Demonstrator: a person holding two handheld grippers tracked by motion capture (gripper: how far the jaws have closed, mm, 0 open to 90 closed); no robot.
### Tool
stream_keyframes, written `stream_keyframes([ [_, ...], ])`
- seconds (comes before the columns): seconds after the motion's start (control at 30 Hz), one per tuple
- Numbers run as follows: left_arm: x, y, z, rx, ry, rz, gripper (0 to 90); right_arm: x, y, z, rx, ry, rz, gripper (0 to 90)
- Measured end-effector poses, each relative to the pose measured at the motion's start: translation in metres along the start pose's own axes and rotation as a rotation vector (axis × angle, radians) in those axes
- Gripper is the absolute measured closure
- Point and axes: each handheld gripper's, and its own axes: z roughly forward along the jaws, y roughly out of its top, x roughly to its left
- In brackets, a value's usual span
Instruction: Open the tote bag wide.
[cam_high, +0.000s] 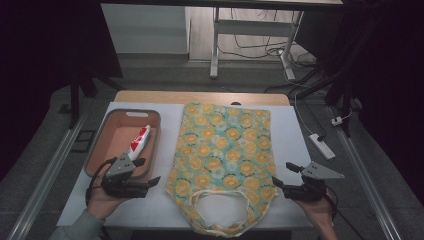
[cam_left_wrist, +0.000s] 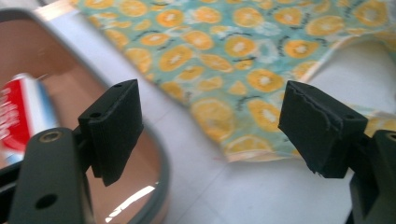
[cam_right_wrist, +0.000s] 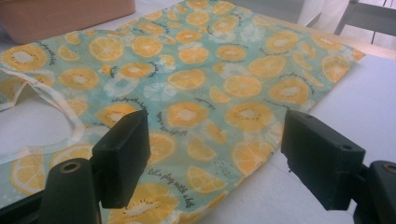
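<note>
A teal fabric tote bag printed with orange slices lies flat in the middle of the white table, its handles toward the near edge. It also shows in the left gripper view as the bag and in the right gripper view as the bag. A red and white tube lies in a pinkish tray at the left; the tube appears beside the left jaw. My left gripper is open over the tray's near right corner. My right gripper is open at the bag's right edge.
The tray rim curves just under my left gripper. A white power strip lies on the floor off the table's right side. A metal frame and cables stand beyond the far edge.
</note>
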Motion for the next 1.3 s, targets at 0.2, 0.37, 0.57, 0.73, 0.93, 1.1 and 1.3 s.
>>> stream_keyframes([
  [0.2, -0.02, 0.012, 0.018, 0.038, -0.073, 0.065, 22.5, 0.001, -0.002, 0.002, 0.01, 0.008, 0.003, 23.8],
  [0.37, -0.037, 0.019, 0.034, 0.073, -0.136, 0.112, 22.5, 0.004, -0.003, 0.003, 0.016, 0.019, -0.005, 23.8],
  [0.57, -0.05, 0.02, 0.044, 0.105, -0.197, 0.148, 22.5, 0.006, -0.005, 0.005, 0.027, 0.026, -0.005, 23.9],
  [0.73, -0.063, 0.014, 0.053, 0.15, -0.257, 0.171, 22.5, 0.008, -0.006, 0.006, 0.035, 0.029, -0.006, 23.8],
  [0.93, -0.074, 0.008, 0.068, 0.218, -0.289, 0.218, 23.1, 0.009, -0.006, 0.007, 0.039, 0.034, -0.008, 23.9],
  [1.1, -0.075, 0.004, 0.081, 0.267, -0.301, 0.218, 31.1, 0.01, -0.006, 0.007, 0.039, 0.036, -0.009, 23.8],
  [1.3, -0.077, 0.002, 0.089, 0.305, -0.284, 0.216, 69.6, 0.009, -0.007, 0.006, 0.039, 0.037, -0.007, 23.8],
])
